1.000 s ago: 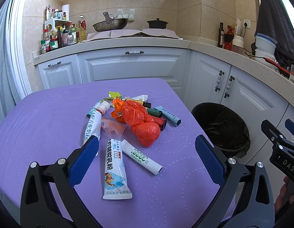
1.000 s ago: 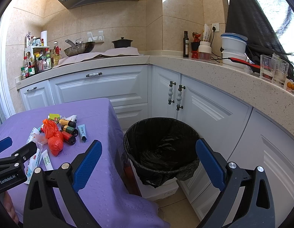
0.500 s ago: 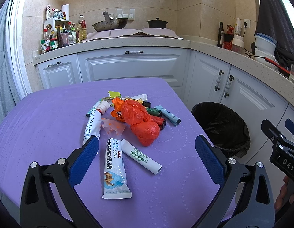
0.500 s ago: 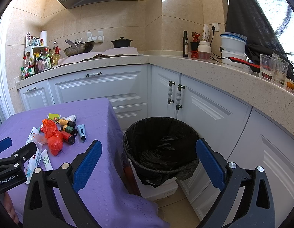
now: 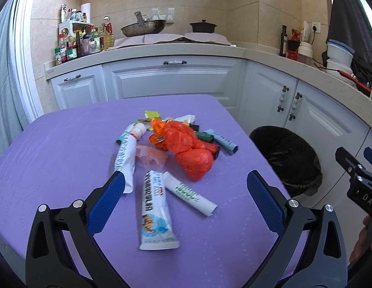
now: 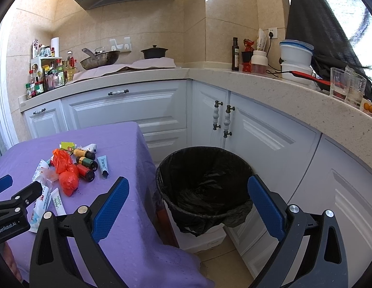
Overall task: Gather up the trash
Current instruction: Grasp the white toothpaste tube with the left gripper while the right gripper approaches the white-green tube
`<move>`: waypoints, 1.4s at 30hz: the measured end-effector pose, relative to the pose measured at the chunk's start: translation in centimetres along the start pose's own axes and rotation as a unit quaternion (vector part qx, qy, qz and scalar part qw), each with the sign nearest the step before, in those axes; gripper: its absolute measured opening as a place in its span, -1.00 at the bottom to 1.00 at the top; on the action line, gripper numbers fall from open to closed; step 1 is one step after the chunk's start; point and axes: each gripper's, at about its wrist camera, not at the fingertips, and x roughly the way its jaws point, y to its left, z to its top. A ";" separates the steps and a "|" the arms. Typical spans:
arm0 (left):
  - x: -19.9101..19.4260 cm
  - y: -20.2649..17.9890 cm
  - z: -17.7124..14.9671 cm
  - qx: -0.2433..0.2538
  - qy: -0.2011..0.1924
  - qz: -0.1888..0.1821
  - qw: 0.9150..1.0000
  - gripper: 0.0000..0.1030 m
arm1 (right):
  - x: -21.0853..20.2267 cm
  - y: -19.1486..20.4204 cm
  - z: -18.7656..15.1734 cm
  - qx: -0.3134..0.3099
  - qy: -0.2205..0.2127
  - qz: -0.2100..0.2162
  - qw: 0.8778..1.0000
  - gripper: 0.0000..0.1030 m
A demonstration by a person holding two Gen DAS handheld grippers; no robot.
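A pile of trash lies on the purple table [image 5: 53, 148]: an orange plastic bag [image 5: 186, 148], a large white toothpaste tube [image 5: 155, 208], a smaller white tube [image 5: 189, 193], another white tube [image 5: 125, 153], small bottles [image 6: 86, 165] and wrappers. My left gripper [image 5: 186, 187] is open and empty, hovering above the near tubes. My right gripper [image 6: 188, 192] is open and empty, off the table's right edge, facing the black-lined trash bin [image 6: 205, 184], which also shows in the left wrist view [image 5: 289, 158].
White kitchen cabinets [image 6: 161, 110] run behind the table and along the right. The counter holds a wok [image 5: 143, 27], a black pot [image 5: 202, 27], condiment bottles [image 5: 75, 45] and glasses [image 6: 346, 86]. The bin stands on the floor between table and cabinets.
The left gripper has dipped slightly nearer to the tubes. The right gripper has hardly moved. No trash has shifted.
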 end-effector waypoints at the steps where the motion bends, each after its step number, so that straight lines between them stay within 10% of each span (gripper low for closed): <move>1: 0.0 0.4 -0.1 -0.001 0.003 0.004 1.000 0.92 | 0.1 0.2 0.0 -0.001 0.001 0.003 1.000 0.87; 24: 3.1 4.8 -3.1 -0.028 0.078 0.034 0.996 0.89 | 3.3 5.5 -0.9 -0.047 0.045 0.070 0.995 0.87; 36: 4.3 4.5 -3.6 -0.020 0.099 0.011 0.995 0.49 | 4.4 5.5 -1.0 -0.047 0.065 0.071 0.994 0.87; 42: 4.6 4.1 -3.9 -0.013 0.108 -0.009 0.994 -0.11 | 4.5 5.8 -1.0 -0.052 0.066 0.072 0.994 0.87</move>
